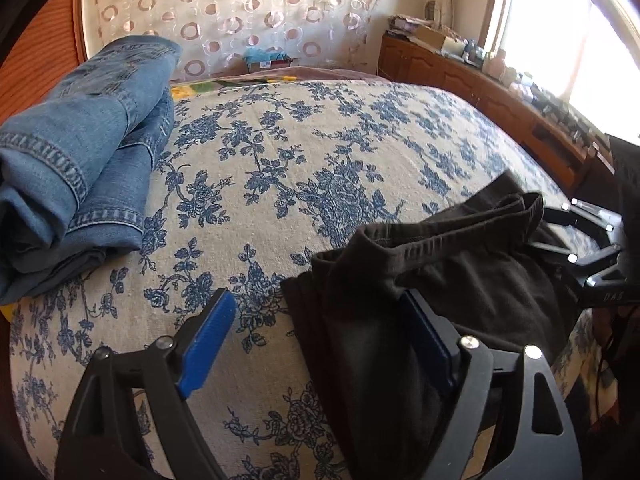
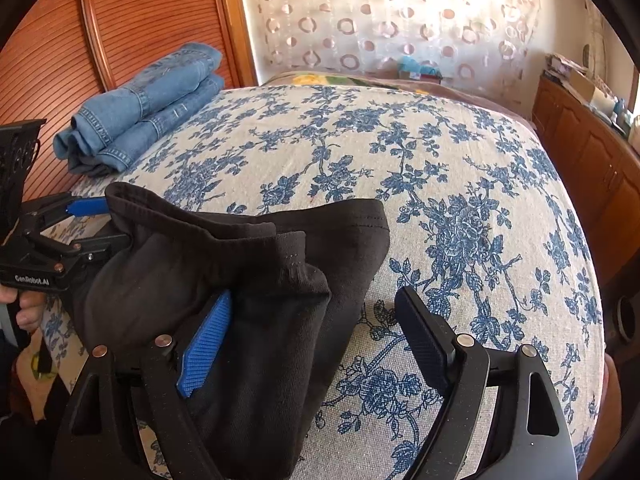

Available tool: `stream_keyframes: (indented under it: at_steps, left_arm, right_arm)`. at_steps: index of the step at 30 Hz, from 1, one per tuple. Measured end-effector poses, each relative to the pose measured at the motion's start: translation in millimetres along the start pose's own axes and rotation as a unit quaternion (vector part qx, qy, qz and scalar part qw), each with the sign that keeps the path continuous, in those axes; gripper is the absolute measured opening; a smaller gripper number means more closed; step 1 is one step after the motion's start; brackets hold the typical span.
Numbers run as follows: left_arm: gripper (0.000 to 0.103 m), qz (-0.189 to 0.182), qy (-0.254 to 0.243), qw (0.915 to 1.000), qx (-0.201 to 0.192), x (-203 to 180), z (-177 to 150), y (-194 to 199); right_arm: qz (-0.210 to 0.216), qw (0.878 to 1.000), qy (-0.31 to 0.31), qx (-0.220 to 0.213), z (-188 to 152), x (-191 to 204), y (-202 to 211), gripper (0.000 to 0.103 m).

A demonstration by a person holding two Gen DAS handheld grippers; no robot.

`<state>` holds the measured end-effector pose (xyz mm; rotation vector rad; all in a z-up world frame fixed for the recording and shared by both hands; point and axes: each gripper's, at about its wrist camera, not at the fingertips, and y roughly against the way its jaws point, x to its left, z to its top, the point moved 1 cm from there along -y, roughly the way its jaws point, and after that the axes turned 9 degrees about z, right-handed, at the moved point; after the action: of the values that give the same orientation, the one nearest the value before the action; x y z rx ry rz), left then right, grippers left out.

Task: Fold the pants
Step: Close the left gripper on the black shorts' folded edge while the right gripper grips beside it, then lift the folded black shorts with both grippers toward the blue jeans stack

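I have the black pants (image 1: 420,280) bunched at the near edge of the bed (image 1: 320,152), lying between my two grippers. The left gripper (image 1: 316,344) has its jaws spread wide; its right finger is buried in the cloth while the blue pad (image 1: 206,344) hangs over bare bedspread, so nothing is clamped. The right gripper (image 2: 316,340) is likewise spread apart, its blue pad (image 2: 206,344) pressed into the pants and the black finger (image 2: 424,344) clear of them. I judge I'm holding both at the waistband ends so I can pinch and spread it flat.

The right view shows the elastic waistband (image 2: 248,232) and a folded-over lobe; the left view hides that, but shows the right gripper's far side by the window (image 1: 592,40). Both show folded jeans (image 2: 144,108) stacked well apart, by the headboard (image 2: 52,60).
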<state>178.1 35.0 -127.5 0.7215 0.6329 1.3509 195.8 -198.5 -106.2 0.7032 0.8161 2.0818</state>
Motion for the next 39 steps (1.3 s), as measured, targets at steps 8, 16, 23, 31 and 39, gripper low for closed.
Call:
stream_keyframes:
  at_steps: [8,16,23,31,39]
  left_arm:
    - [0.049,-0.035,0.009,0.9994,-0.002,-5,4,1]
    - [0.026,-0.066,0.023,0.9976,0.0,-6,3,3]
    - [0.024,-0.065,0.026,0.9975,-0.007,-10,0,9]
    - [0.031,-0.062,0.044,0.9971,0.005,-3,1,4]
    - [0.041,-0.05,0.031,0.9983,-0.001,-2,8,-1]
  right_arm:
    - [0.002,1.0,-0.001,-0.001,0,-1,1,0.084]
    - [0.002,1.0,-0.002,-0.002,0,-1,2,0.084]
    - [0.002,1.0,-0.002,-0.001,0,-1,1,0.084]
    - [0.004,1.0,-0.004,-0.002,-1,-1,3,0.085]
    - [0.018,1.0,-0.017,-0.004,2,-4,5,0.084]
